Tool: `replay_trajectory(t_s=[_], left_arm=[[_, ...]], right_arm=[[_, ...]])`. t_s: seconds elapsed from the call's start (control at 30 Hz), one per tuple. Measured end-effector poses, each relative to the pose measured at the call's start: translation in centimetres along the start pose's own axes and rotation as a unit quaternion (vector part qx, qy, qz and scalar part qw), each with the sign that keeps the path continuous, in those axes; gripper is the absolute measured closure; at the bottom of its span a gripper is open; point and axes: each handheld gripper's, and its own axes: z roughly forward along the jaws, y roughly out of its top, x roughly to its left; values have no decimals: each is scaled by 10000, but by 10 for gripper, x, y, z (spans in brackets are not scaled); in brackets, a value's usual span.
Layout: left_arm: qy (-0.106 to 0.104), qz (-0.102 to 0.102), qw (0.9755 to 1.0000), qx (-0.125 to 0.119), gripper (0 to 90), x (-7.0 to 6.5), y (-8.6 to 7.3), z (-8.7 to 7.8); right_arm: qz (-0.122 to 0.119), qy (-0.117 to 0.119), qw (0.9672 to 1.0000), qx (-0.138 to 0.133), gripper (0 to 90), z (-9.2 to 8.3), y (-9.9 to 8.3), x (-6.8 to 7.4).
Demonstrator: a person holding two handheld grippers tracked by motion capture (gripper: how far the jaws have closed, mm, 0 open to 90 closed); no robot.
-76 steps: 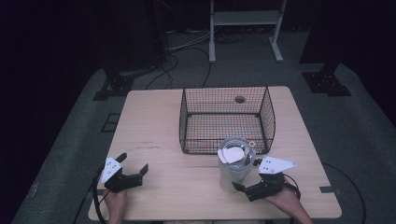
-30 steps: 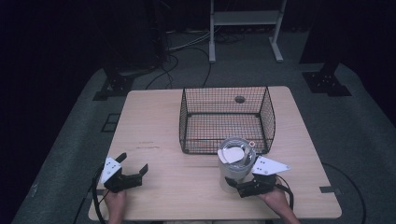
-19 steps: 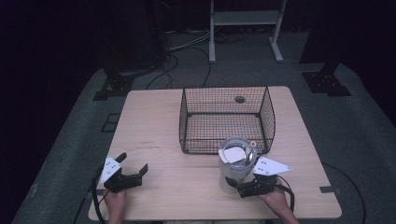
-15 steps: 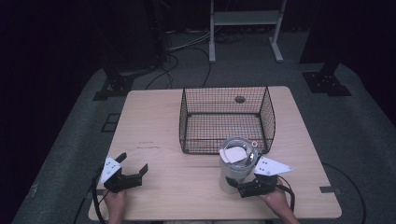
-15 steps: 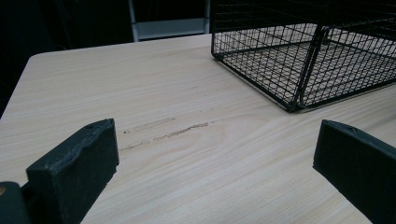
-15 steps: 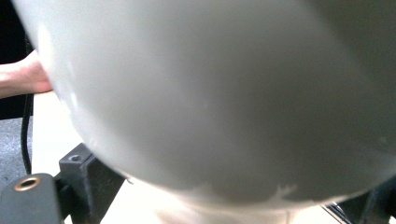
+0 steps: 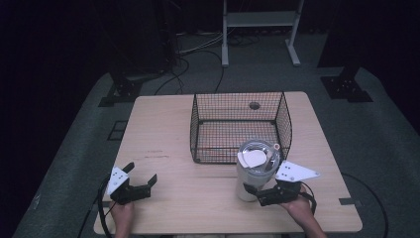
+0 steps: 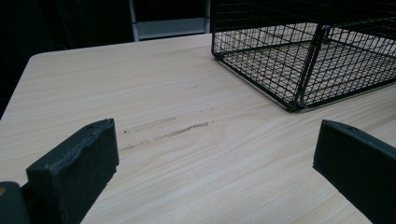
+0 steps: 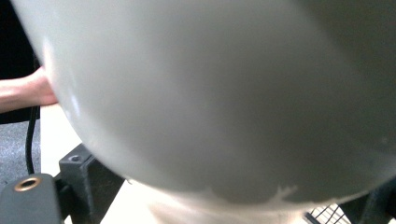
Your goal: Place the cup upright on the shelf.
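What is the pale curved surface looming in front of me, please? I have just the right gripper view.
Observer: It is a pale tumbler with a clear lid, and the right gripper is low against its side.
Operator: Thank you. Where does it stand?
Observer: On the table, just in front of the near right corner of a black wire basket.
Operator: And where is the other gripper?
Observer: The left gripper is open at the front left of the table, well apart from the tumbler, with nothing between its jaws.
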Motion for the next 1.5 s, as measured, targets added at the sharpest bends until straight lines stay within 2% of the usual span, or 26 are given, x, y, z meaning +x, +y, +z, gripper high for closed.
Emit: replay_trajectory(t_s=[0.2, 0.57, 0.77, 0.87, 1.23, 1.5], left_arm=[[1, -15, 10000, -11, 0, 0, 0, 0], [-16, -20, 10000, -7, 0, 0, 0, 0], [-15, -15, 10000, -9, 0, 1, 0, -1], [-16, -15, 10000, -8, 0, 1, 0, -1], [-28, -24, 10000, -30, 0, 1, 0, -1], [-29, -38, 10000, -38, 0, 1, 0, -1]], right_arm=[[-41, -15, 10000, -34, 89, -1, 13, -4], [-232, 37, 9996, -167, 90, -1, 57, -11], [-287, 44, 9994, -183, 90, 2, 72, -16], [-246, 92, 9994, -215, 89, 6, 81, -22], [-374, 102, 9990, -216, 89, 25, 114, -44], [-479, 110, 9986, -173, 89, 43, 129, -55]])
